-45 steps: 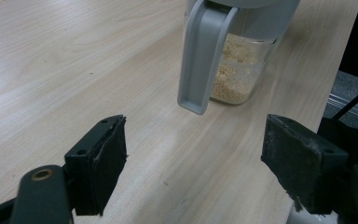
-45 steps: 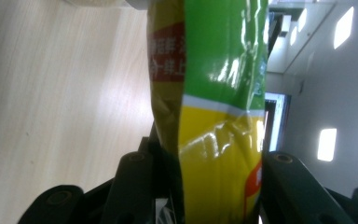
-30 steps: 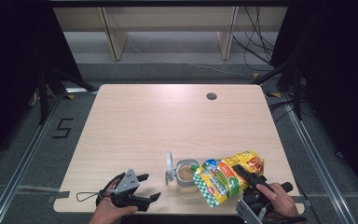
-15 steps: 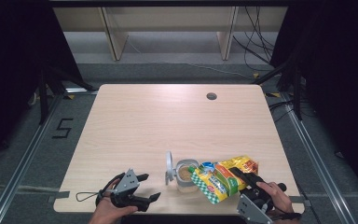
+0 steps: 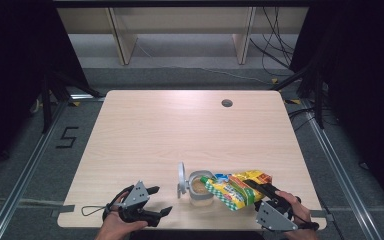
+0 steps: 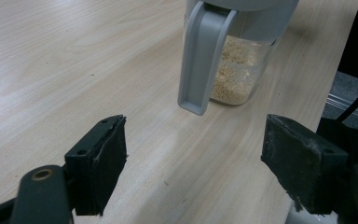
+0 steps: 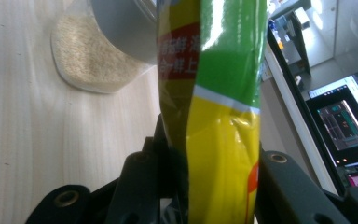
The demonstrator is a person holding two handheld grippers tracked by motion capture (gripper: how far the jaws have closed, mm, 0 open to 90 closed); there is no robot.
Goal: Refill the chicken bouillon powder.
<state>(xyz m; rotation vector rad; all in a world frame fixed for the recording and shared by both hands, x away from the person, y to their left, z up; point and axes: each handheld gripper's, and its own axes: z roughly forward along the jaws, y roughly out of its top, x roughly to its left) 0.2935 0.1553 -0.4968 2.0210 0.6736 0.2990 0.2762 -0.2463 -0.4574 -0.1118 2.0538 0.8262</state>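
Snack bag (image 5: 234, 189), yellow-green, clamped by right hand-held gripper (image 5: 260, 189); left hand-held gripper (image 5: 161, 201) spread wide.

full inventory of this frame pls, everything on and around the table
table: 1, light wood, centre; round hole near its far right
container: 1, clear with grey rim and open grey lid, part full of beige grains, near edge of table
packet: 1, yellow, green and red, tilted with its end over the container's mouth
shelf unit: 1, pale wood, beyond the table
cables: several, dark, floor far right
floor mark "5": 1, black, left of table
left gripper: 1, black, open, near left edge
right gripper: 1, black, shut on the packet
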